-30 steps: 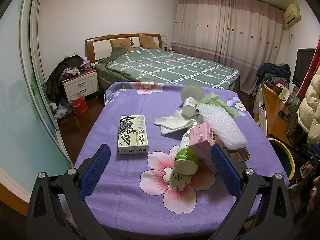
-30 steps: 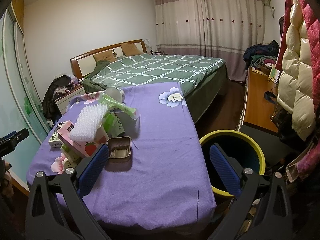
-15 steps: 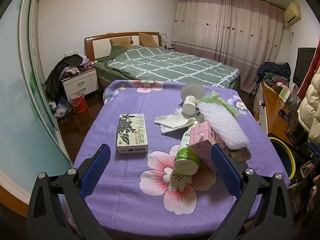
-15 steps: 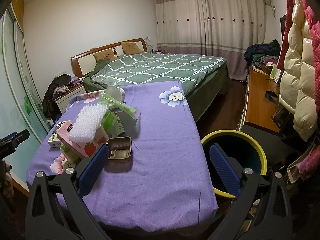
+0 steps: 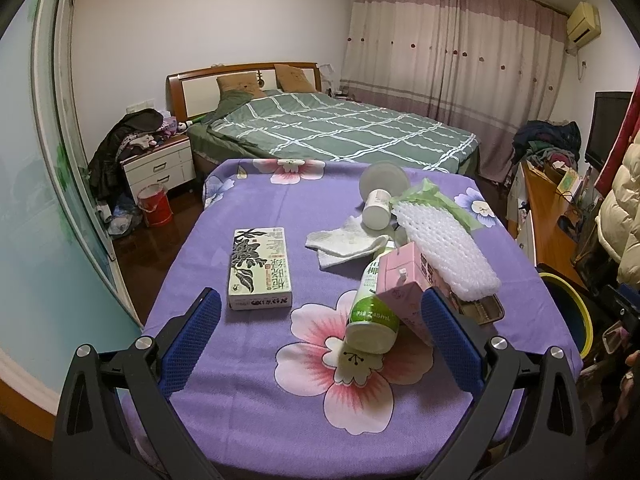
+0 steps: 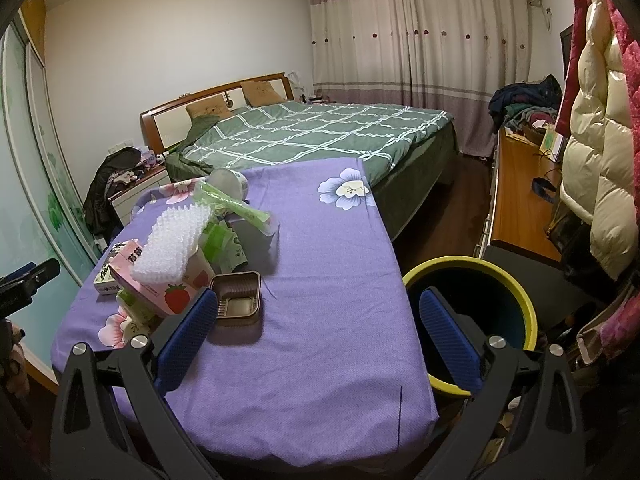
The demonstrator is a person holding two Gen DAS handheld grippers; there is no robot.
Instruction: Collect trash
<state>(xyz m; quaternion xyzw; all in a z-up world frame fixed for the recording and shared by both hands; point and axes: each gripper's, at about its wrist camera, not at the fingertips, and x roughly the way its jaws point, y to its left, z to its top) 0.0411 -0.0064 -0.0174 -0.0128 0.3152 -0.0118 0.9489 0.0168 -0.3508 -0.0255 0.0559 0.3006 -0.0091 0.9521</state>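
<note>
Trash lies on a purple flowered table: a green-and-white tea box, a green-labelled bottle on its side, a pink carton, white bubble wrap, a white cloth and a white cup. A brown plastic tray sits by the pink carton. A yellow-rimmed bin stands right of the table. My left gripper is open and empty above the near edge. My right gripper is open and empty between tray and bin.
A bed with a green checked cover stands behind the table. A nightstand with clothes and a red bucket are at the left. A wooden desk and hanging coats are at the right.
Both views have shifted only slightly. Nothing on the table has moved and both grippers stay open.
</note>
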